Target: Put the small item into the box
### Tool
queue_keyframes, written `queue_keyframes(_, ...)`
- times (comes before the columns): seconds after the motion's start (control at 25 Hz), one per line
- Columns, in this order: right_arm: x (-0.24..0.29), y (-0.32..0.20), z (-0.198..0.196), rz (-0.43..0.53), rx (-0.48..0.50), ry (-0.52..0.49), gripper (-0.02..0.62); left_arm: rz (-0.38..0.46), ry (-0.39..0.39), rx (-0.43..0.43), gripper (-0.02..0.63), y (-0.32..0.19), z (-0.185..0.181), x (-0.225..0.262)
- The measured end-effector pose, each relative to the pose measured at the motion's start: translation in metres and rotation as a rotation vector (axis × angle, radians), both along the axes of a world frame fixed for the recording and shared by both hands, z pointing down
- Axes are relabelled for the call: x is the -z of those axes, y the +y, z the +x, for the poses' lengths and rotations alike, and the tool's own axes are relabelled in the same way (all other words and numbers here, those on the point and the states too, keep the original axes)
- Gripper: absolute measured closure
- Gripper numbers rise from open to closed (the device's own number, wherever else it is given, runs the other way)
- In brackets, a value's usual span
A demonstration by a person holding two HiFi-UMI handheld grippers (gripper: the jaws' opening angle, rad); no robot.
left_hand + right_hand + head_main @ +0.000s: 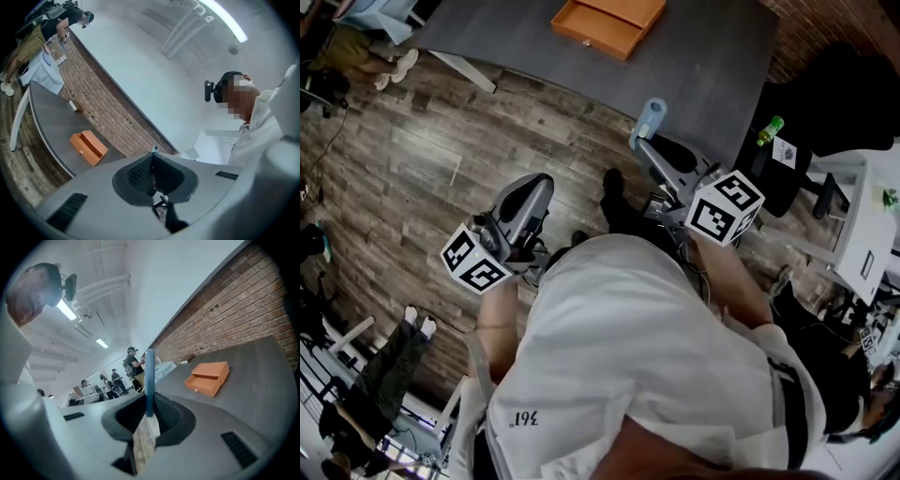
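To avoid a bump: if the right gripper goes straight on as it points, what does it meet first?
The way looks free: the right gripper, holding a blue item, points over the gray table, left of the orange box. Depth is unclear.

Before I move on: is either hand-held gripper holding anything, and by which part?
Right hand-held gripper clamps the slim blue item by its near end; left hand-held gripper holds nothing.

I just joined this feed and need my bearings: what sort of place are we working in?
Probably a shared lab or open workspace: a brick wall runs behind a long grey table, there is wood-plank flooring, and several other people stand at the far end under ceiling strip lights.
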State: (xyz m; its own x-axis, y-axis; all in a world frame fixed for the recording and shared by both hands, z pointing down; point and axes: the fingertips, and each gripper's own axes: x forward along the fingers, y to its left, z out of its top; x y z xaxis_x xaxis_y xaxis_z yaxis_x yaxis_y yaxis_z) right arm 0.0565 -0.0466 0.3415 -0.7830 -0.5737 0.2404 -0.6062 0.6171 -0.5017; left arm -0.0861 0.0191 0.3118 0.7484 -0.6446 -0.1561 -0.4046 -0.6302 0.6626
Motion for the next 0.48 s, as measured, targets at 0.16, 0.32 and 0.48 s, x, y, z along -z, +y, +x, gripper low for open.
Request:
queue_keyframes(0.16, -0.004, -0.039, 0.012, -0.01, 0.036, 0.004, 0.526, 0.004, -0.015, 0.035, 0.598, -0.039, 0.014, 0.005)
queue_keyframes(0.32, -0.009, -0.071, 0.028, -0.025, 0.057, 0.002, 0.526, -0.013, -0.023, 0.068, 0.598, -0.068, 0.027, 0.0)
queue_keyframes(0.48, -0.015, -0.092, 0.035, -0.035, 0.078, 0.003, 0.526, -0.011, -0.027, 0.086, 0.598, -0.09, 0.037, -0.001)
